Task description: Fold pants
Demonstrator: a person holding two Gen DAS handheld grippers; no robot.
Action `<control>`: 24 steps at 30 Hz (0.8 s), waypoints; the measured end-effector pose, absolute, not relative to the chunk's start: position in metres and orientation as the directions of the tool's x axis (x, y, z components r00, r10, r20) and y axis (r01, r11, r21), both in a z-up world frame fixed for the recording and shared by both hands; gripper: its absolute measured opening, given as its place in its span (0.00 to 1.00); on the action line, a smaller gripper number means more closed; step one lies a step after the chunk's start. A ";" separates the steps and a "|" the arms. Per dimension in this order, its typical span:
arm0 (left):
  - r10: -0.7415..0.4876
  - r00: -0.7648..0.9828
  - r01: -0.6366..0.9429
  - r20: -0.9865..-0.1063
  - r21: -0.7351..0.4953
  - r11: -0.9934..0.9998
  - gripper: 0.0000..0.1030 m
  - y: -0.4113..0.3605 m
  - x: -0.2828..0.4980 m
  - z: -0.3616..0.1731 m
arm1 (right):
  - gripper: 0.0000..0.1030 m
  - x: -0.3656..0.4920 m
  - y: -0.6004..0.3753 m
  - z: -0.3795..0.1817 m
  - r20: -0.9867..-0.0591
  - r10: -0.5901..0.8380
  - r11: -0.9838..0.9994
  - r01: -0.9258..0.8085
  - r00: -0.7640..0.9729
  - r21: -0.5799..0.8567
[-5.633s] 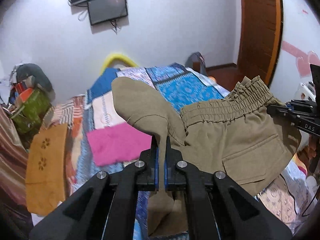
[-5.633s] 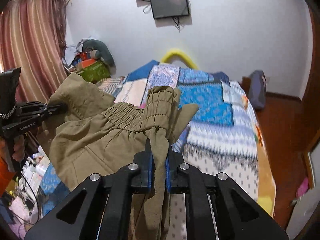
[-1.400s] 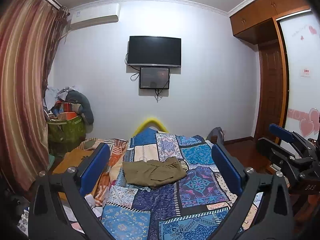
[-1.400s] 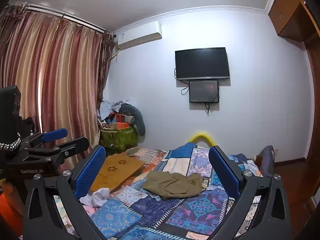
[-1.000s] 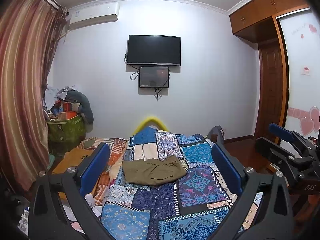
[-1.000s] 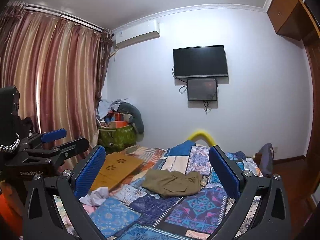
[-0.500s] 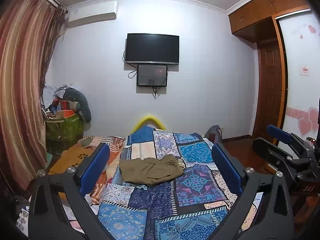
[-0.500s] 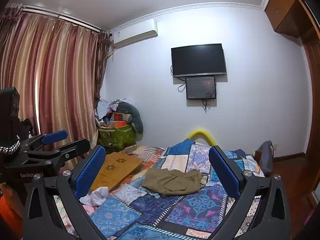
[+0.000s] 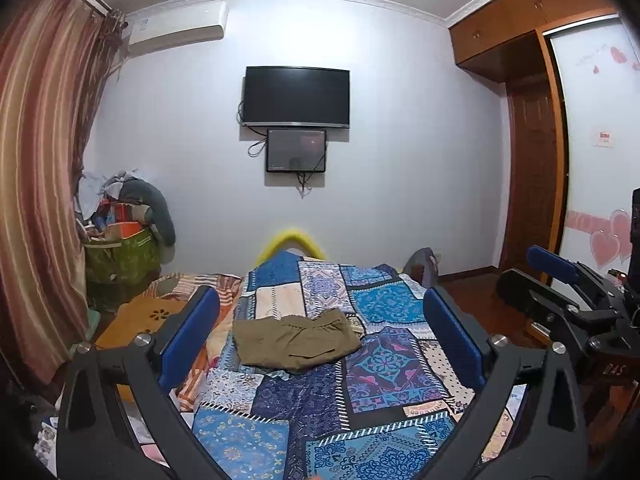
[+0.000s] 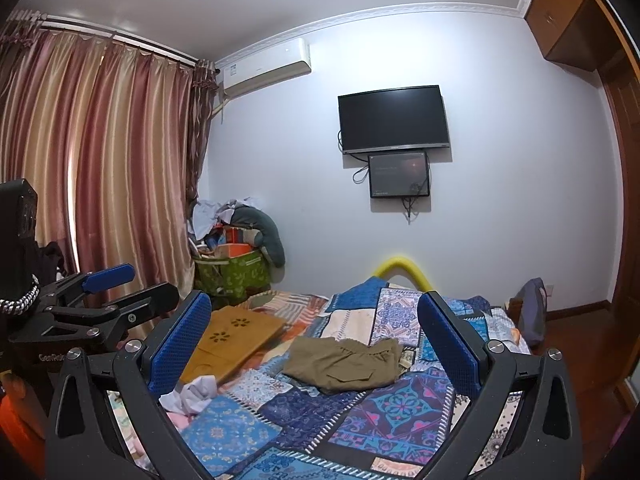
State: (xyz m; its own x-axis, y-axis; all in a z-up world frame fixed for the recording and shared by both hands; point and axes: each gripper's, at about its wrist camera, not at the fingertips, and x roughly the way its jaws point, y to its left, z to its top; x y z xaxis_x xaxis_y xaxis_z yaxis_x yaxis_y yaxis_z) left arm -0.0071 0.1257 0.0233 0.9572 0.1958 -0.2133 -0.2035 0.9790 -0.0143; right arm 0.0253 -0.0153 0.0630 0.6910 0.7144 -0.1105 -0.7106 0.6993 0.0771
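While both claws gape, folded pants (image 9: 295, 343) lie on patchwork bedspread (image 9: 372, 392).

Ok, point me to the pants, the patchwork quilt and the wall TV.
pants (image 9: 294, 344): left wrist view, middle of the folded fabric.
patchwork quilt (image 9: 384, 364): left wrist view, bare blue patch.
wall TV (image 10: 394, 118): right wrist view, screen centre.

"DAS" upside down on the right gripper (image 9: 568, 292) body, "GenRob…" cut off on the left gripper (image 10: 124, 292) body
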 end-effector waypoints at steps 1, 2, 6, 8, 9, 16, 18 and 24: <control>0.189 0.957 -0.196 -0.220 -0.011 0.980 1.00 0.125 -0.006 0.023 | 1.00 0.025 -0.016 0.063 -0.109 0.713 0.701 -0.709 0.693 0.076; 0.185 0.957 -0.192 -0.222 -0.010 0.981 1.00 0.125 -0.005 0.023 | 1.00 0.025 -0.015 0.063 -0.109 0.711 0.703 -0.707 0.695 0.074; 0.182 0.957 -0.190 -0.225 -0.015 0.982 1.00 0.124 -0.003 0.022 | 1.00 0.025 -0.016 0.062 -0.111 0.710 0.704 -0.707 0.696 0.072; 0.174 0.958 -0.182 -0.228 -0.016 0.983 1.00 0.124 -0.002 0.021 | 1.00 0.026 -0.016 0.063 -0.113 0.709 0.705 -0.706 0.696 0.073; 0.173 0.958 -0.181 -0.228 -0.016 0.983 1.00 0.124 -0.002 0.021 | 1.00 0.026 -0.016 0.063 -0.115 0.709 0.704 -0.706 0.696 0.075; 0.168 0.958 -0.178 -0.233 -0.022 0.984 1.00 0.124 -0.004 0.021 | 1.00 0.028 -0.018 0.062 -0.115 0.709 0.705 -0.705 0.696 0.078; 0.164 0.958 -0.174 -0.236 -0.022 0.985 1.00 0.124 -0.003 0.021 | 1.00 0.027 -0.018 0.062 -0.117 0.709 0.705 -0.705 0.696 0.079; 0.178 0.956 -0.184 -0.232 -0.007 0.983 1.00 0.121 -0.003 0.020 | 1.00 0.028 -0.018 0.061 -0.119 0.710 0.704 -0.706 0.694 0.080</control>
State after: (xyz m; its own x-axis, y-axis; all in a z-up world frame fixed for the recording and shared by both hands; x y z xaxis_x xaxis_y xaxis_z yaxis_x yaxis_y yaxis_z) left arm -0.0026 0.1212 0.0203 0.9564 0.1776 -0.2318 -0.1843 0.9828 -0.0074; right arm 0.0276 -0.0183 0.0610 0.6940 0.7100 -0.1192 -0.7061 0.7036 0.0796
